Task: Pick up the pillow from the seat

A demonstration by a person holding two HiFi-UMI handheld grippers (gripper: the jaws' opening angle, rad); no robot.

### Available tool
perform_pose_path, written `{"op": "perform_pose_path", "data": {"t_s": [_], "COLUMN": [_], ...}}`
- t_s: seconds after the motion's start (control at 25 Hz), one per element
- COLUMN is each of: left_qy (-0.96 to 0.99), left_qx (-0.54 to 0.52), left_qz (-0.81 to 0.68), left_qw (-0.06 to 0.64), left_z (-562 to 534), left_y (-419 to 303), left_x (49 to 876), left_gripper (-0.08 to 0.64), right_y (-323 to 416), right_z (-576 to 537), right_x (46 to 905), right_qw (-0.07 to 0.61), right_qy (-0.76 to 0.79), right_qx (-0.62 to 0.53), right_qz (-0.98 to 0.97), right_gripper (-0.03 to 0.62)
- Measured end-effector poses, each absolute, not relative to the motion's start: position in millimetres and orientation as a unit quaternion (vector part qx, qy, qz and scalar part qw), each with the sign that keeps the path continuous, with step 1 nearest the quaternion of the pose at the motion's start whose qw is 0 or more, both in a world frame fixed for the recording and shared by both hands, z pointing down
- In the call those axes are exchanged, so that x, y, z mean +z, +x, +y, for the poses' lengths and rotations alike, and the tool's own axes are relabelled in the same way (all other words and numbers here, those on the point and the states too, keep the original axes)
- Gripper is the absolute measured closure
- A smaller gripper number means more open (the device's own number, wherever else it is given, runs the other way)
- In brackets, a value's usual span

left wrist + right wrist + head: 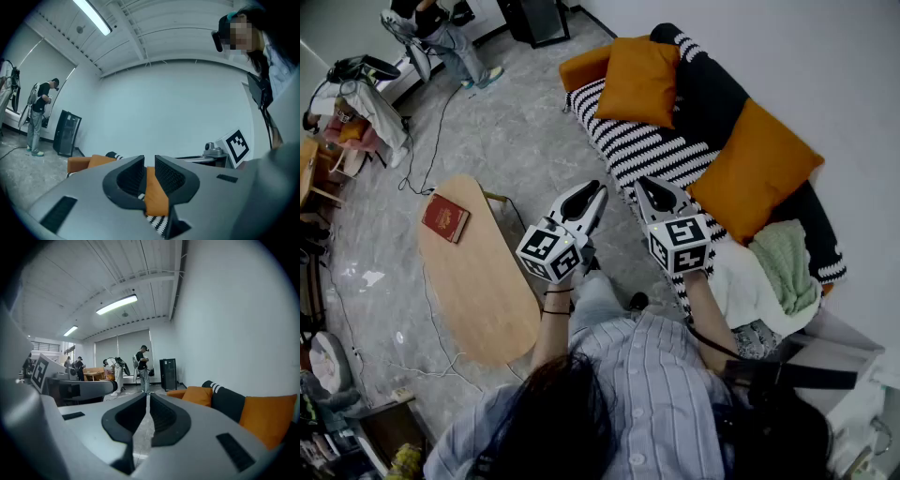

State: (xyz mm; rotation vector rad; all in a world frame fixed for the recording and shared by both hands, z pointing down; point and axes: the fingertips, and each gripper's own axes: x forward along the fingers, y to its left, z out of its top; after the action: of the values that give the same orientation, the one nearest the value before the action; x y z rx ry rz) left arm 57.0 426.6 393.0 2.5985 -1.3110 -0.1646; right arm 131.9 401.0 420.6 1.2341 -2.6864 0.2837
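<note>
Pointing toward the sofa, both hand-held grippers are held side by side in front of the person, above the grey stone-patterned floor (516, 141). The left gripper (596, 190) is seen in its own view with its black ribbed jaws drawn together to a thin slit, and nothing is clamped between them; a strip of orange fabric is only glimpsed beyond that slit. The right gripper (646, 186) is likewise closed and empty, its jaws meeting at the tips, with bare floor seen past them.

A long sofa with a black-and-white striped seat and a black back (628, 141) is stretched along the white wall on the right. A square orange fabric pillow (639, 80) is propped at the far end of the seat, against the back and beside the orange armrest (581, 66). A second, larger orange pillow (755, 169) is leaned against the back nearer the person, just to the right of the right gripper. Neither pillow is touched by a gripper. At the near end of the seat a folded green knitted blanket (786, 262) is laid beside a crumpled white cloth (741, 286).

On the left, an oval light wooden table (478, 291) is set apart from the sofa, and a red book (445, 217) is laid on its far end. Far off, another person (441, 33) is seen standing near a black cabinet (534, 17).
</note>
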Motion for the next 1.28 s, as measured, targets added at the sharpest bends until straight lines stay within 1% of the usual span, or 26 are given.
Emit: {"op": "perform_pose_path", "data": {"t_s": [0.48,0.92,1.28], "left_qy": [0.882,0.890,0.900], "left_qx": [-0.057,-0.067,-0.066], "left_qz": [-0.450,-0.430,-0.403], "left_qw": [0.124,0.138,0.150], "left_z": [403,337,286], "left_y": [37,-2,-45], "left_x": [400,396,395], "left_gripper": [0.500,0.500,0.500], "right_y": [117,80,32], "right_z": [376,316,273], "right_x": [425,423,427], "right_qw": [0.084,0.088,0.098], "right_qy": [0.413,0.431,0.444], "right_qx": [0.100,0.109,0.121], "right_qz": [-0.901,-0.891,-0.882], "right_gripper": [0.555,0.554,0.555]}}
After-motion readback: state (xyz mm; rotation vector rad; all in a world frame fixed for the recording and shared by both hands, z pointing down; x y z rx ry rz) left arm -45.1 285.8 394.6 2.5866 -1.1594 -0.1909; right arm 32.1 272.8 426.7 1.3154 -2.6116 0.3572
